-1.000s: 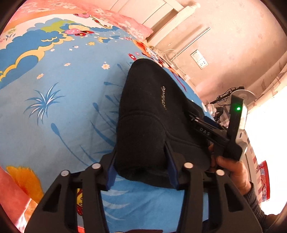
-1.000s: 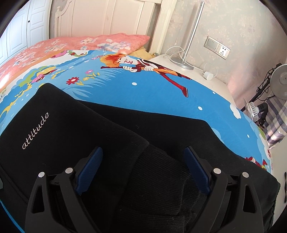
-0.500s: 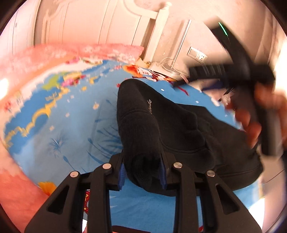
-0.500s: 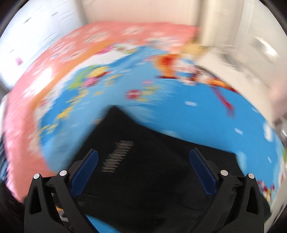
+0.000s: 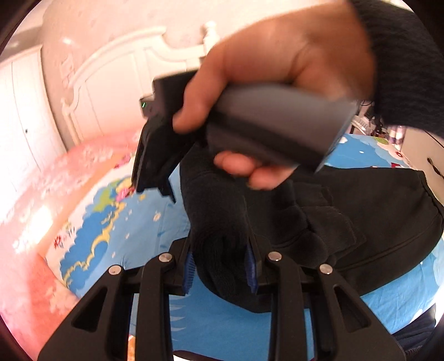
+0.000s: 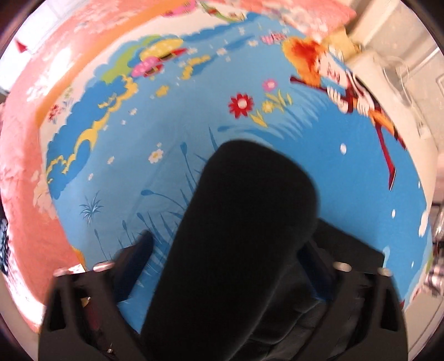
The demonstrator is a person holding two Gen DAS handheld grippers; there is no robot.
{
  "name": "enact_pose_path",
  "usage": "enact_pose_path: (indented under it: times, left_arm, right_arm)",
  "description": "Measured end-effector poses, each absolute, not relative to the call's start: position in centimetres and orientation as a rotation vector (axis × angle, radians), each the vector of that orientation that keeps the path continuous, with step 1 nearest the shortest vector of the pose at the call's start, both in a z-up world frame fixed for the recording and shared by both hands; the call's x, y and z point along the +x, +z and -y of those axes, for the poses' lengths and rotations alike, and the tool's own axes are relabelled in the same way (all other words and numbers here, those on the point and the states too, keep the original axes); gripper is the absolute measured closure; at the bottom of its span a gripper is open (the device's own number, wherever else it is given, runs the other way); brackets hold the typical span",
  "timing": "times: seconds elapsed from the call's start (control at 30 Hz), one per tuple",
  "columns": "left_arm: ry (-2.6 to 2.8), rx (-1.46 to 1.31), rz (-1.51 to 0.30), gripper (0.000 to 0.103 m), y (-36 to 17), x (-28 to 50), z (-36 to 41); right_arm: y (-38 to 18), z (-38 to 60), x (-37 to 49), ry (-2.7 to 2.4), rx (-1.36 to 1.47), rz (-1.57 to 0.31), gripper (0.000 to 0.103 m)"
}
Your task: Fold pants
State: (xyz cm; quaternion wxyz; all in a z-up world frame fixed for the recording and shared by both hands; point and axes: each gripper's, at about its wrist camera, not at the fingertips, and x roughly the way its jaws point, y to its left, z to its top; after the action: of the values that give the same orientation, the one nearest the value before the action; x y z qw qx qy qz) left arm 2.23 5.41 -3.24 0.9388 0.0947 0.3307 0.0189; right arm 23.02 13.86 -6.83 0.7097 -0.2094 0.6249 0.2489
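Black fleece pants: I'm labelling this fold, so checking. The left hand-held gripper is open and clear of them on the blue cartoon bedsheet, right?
No. In the left wrist view, the left hand-held gripper is shut on the black fleece pants, pinching a bunched fold above the blue cartoon bedsheet.

A blue cartoon-printed bedsheet (image 6: 347, 172) fills mid-frame, bordered at left by a pink floral quilt (image 5: 33, 194). At upper left stand a white carved wooden headboard (image 5: 116, 72), white wardrobe doors (image 5: 19, 111) and a pale pink wall (image 5: 111, 25).
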Motion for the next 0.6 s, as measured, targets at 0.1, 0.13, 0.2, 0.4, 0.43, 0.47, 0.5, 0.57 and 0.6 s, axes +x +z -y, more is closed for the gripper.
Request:
enact_pose_path:
  times: [0.1,0.13,0.2,0.4,0.43,0.47,0.5,0.57,0.6]
  left_arm:
    - [-0.005,0.128,-0.661,0.074,-3.0,2.1,-5.7]
    - [-0.007,0.092,-0.658,0.07,-3.0,2.1,-6.1]
    - [-0.012,-0.044,-0.649,0.043,-3.3,2.0,-7.4]
    - [-0.009,-0.146,-0.687,0.032,-5.9,3.4,-6.6]
    - [0.007,-0.123,-0.707,0.044,-6.4,3.8,-6.1]
    - [0.028,-0.111,-0.718,0.065,-6.7,4.1,-5.9]
    - [0.046,-0.099,-0.697,0.067,-6.4,4.1,-5.7]
    - [0.025,-0.034,-0.624,0.071,-4.9,3.3,-3.8]
    - [0.01,0.01,-0.581,0.071,-4.1,2.7,-2.7]
  right_arm:
    - [-6.1,-11.7,24.1,0.601,-0.36,-1.424,0.069]
    - [-5.9,-11.0,24.5,0.613,-0.334,-1.432,0.072]
    - [-5.5,-9.8,25.2,0.625,-0.27,-1.453,0.074]
    - [-3.7,-6.6,25.7,0.679,-0.126,-1.448,0.075]
    - [-3.1,-5.8,25.6,0.687,-0.11,-1.437,0.075]
    - [-2.4,-4.9,25.5,0.694,-0.094,-1.426,0.075]
    - [-1.5,-3.3,25.4,0.701,-0.062,-1.405,0.075]
    - [0.2,-0.3,25.2,0.717,0.005,-1.366,0.075]
    - [1.3,2.1,24.9,0.727,0.047,-1.336,0.075]
